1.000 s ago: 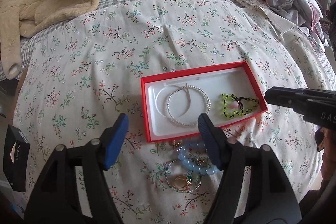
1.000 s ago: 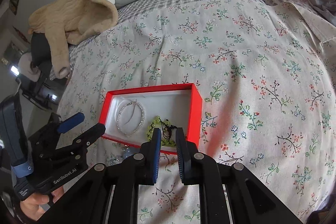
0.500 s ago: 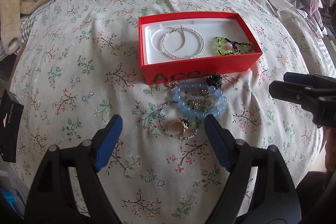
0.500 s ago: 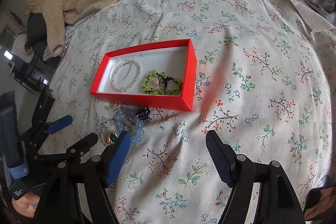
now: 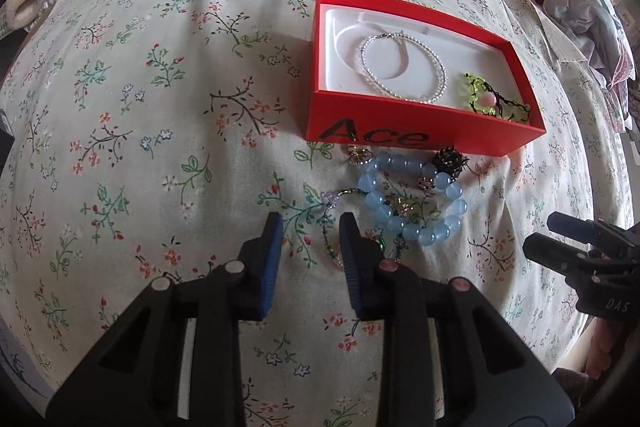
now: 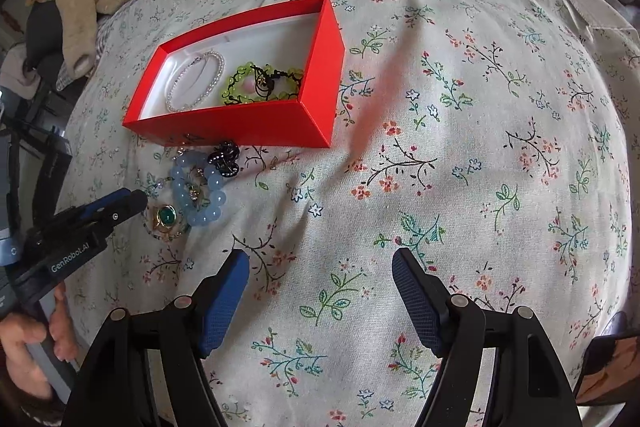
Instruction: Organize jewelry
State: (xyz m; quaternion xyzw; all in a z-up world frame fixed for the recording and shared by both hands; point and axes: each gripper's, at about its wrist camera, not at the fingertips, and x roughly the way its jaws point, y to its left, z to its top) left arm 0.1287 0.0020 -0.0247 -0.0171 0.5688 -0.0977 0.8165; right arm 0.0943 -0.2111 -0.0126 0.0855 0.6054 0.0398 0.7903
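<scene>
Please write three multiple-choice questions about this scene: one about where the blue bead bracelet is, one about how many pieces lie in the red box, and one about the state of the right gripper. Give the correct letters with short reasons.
1. Where does the blue bead bracelet lie?
A. inside the red box
B. on the floral bedspread in front of the red box
C. between the right gripper's fingers

2. How many pieces lie in the red box?
A. none
B. two
C. five

3. What is the state of the right gripper?
A. open, holding nothing
B. shut on a ring
C. shut on the box wall

Answers:
1 B: the beads rest on the floral bedspread, outside the box's front wall.
2 B: only a pearl strand and a green bracelet show inside.
3 A: only bedspread shows between its wide-apart fingers.
</scene>
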